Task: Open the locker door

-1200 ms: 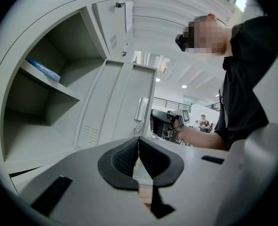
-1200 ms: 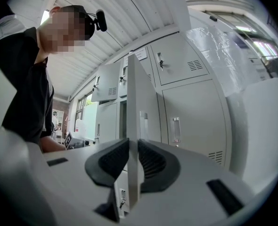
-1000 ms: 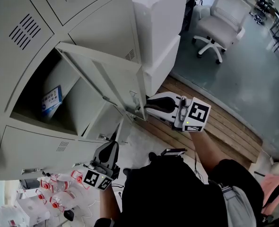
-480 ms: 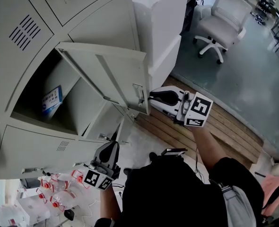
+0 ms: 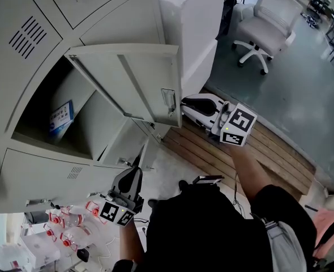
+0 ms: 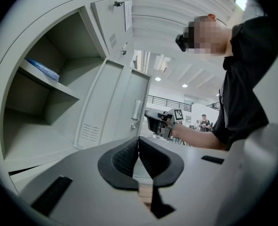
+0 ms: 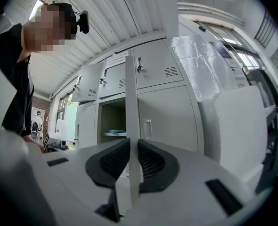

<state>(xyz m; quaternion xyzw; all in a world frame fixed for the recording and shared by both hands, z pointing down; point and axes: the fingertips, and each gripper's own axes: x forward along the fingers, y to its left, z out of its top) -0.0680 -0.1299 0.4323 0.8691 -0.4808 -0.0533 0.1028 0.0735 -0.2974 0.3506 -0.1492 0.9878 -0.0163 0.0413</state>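
The right gripper view shows the thin edge of the grey metal locker door (image 7: 131, 102) caught between the right tongs (image 7: 133, 160), which have just been closing on it. Only the head view shows the door standing wide open, at 9 o'clock from them. The left tongs (image 6: 139, 157) are pressed together, holding nothing. Bare grey floor (image 5: 294, 95) lies at 2 o'clock.

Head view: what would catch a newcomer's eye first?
The grey locker door stands swung out at centre, its free edge between the jaws of the right gripper, which have just been closing on it. Inside the open compartment to the left lies a blue-and-white packet. The left gripper hangs shut below, empty.
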